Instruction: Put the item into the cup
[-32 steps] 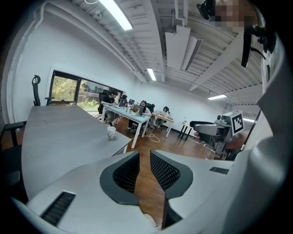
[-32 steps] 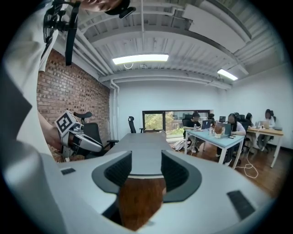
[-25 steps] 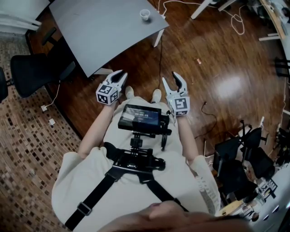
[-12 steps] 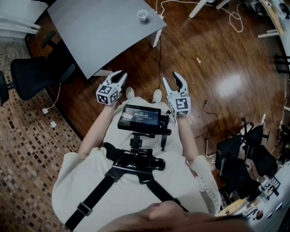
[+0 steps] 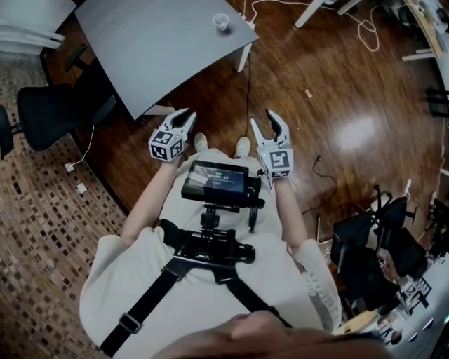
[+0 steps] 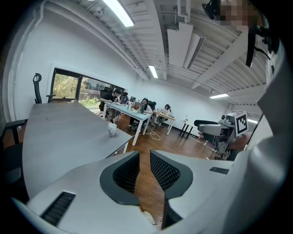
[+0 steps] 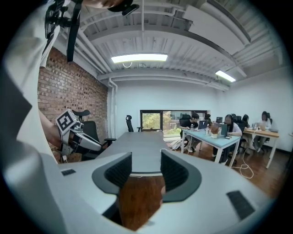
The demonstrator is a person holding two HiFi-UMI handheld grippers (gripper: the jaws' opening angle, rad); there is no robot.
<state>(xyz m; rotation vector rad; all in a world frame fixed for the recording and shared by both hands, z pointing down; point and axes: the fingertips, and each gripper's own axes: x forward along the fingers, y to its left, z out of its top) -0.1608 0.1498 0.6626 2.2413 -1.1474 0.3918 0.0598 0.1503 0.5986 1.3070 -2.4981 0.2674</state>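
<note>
"Cup (image 5: 222,22) first: where is it, and which way up?"

"White cup, upright, mouth to the ceiling, long axis vertical. It stands on the grey worktop (image 5: 161,49), close to the corner on the person's right and just inside the edge. The left gripper view catches the cup (image 6: 112,129) at that same corner."

"What room is there around it?"

"Plain grey worktop spreads wide to its left and back toward the person. Past the corner the edge drops to a wooden floor (image 5: 337,91). A pale table leg (image 5: 244,57) slants down under the corner, and a white cable (image 5: 365,31) loops on the boards farther right. A black office chair (image 5: 52,112) sits off the worktop's left side."

"And the claws?"

"Both are held low in front of the person, short of the worktop's near edge and well apart from the cup, with a band of floor between. The left claw (image 5: 186,116) points up toward the worktop. In the left gripper view the left claw (image 6: 144,155) has its jaws a narrow gap apart, with only floorboards showing through. The right claw (image 5: 264,123) stands beside it — in the right gripper view the right claw (image 7: 145,157) has its jaws wider apart, nothing gripped, and the worktop's near end lies beyond them."
</note>
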